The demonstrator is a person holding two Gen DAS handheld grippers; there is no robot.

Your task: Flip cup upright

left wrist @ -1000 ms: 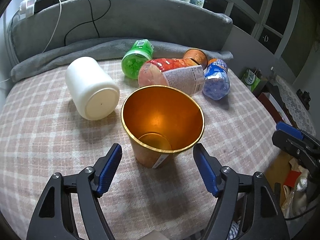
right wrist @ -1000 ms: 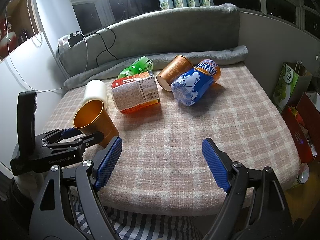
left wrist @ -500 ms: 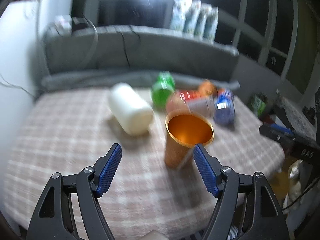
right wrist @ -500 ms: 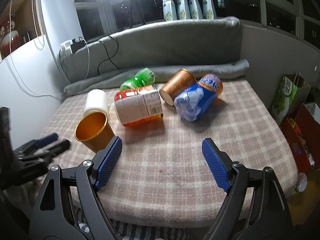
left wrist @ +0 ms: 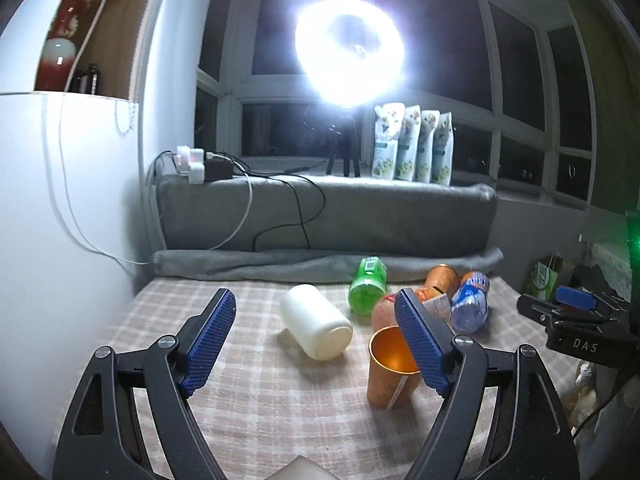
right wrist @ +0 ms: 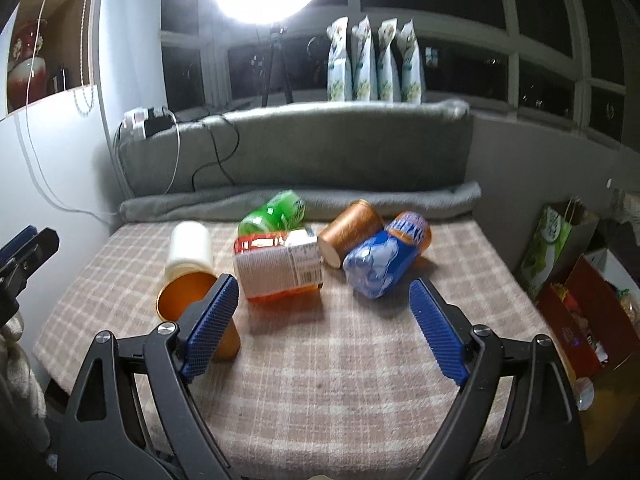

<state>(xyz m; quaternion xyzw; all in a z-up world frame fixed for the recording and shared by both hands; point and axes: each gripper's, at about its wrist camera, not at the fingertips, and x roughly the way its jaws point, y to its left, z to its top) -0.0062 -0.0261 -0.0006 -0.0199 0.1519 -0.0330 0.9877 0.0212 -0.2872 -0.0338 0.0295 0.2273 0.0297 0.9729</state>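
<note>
An orange-gold cup (left wrist: 390,368) stands upright, mouth up, on the checked cloth; it also shows in the right wrist view (right wrist: 184,294). My left gripper (left wrist: 318,340) is open and empty, pulled back above the cloth, its right finger (left wrist: 418,342) overlapping the cup's rim in the picture. My right gripper (right wrist: 324,326) is open and empty near the front edge, its left finger (right wrist: 210,322) in front of the cup. A second copper cup (right wrist: 350,232) lies on its side at the back.
A white jar (left wrist: 316,322), a green bottle (right wrist: 276,212), a red-labelled jar (right wrist: 280,266) and a blue bottle (right wrist: 384,258) lie on their sides. A grey cushion (right wrist: 296,148) backs the surface. Bags and boxes (right wrist: 576,280) stand at the right.
My left gripper has drawn back and risen away from the upright cup, which stays standing. My right gripper has lifted and tilted up slightly.
</note>
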